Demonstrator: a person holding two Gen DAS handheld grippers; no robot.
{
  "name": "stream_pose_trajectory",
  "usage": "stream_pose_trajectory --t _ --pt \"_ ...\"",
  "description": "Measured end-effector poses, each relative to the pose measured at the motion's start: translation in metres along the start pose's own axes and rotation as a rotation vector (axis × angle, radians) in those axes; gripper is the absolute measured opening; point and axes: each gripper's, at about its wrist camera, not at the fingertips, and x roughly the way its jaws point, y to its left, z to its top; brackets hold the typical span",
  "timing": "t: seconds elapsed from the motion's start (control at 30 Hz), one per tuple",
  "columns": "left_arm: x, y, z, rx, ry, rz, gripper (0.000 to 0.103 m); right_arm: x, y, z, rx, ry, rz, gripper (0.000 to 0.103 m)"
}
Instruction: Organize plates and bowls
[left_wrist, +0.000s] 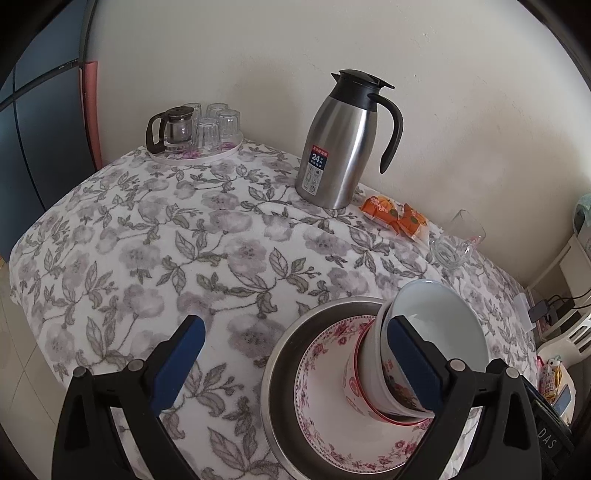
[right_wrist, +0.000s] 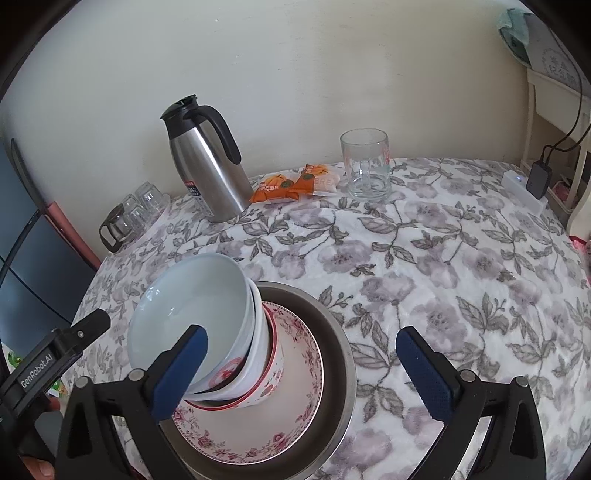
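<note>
Both grippers stand spread wide, nothing pinched between their blue pads. Left gripper (left_wrist: 295, 363) hangs over the flowered tablecloth (left_wrist: 155, 236), its right-hand pad (left_wrist: 415, 363) in front of the stack of bowls (left_wrist: 417, 343); whether it touches the rim I cannot tell. Its left-hand pad sits over bare cloth, well apart from any dish.

Right gripper (right_wrist: 301, 374) mirrors this: its left-hand pad (right_wrist: 181, 373) lies against or just in front of the top bowl's rim, its right-hand pad over the cloth beside the steel basin (right_wrist: 334, 328). In the right wrist view the left gripper's black body shows at that gripper's lower left, just beside the bowls.

The nested bowls, a pale blue-white one on top and white ones with red patterns below, stand on a plate (right_wrist: 295, 424) with a pink floral rim, and the plate rests inside the round steel basin. The stack sits between the two grippers, near their fingertips.

Beyond the left gripper, far ahead, a steel thermos jug (left_wrist: 341, 147) with a black handle stands by the wall. To its left a white tray (left_wrist: 207, 153) carries a small glass teapot and upturned glasses. To the jug's right lie two orange snack packets (left_wrist: 393, 216), then a glass mug (left_wrist: 456, 240).
</note>
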Motion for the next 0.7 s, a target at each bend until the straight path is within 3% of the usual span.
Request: stream_pose_trajectory --t 0.33,0.53,0.7 --pt "-0.014 -0.004 -0.008 0.051 -0.018 0.003 0.099 -0.01 -0.008 -0.002 0.006 -0.014 0.003 0.103" --pt "-0.021 -0.003 -0.017 0.057 -0.026 0.074 0.099 -0.017 -0.013 -0.008 0.005 -0.015 0.002 0.103" --pt "-0.022 -0.002 -0.025 0.068 -0.003 0.086 0.099 -0.027 -0.013 -0.013 -0.006 -0.03 0.007 0.103"
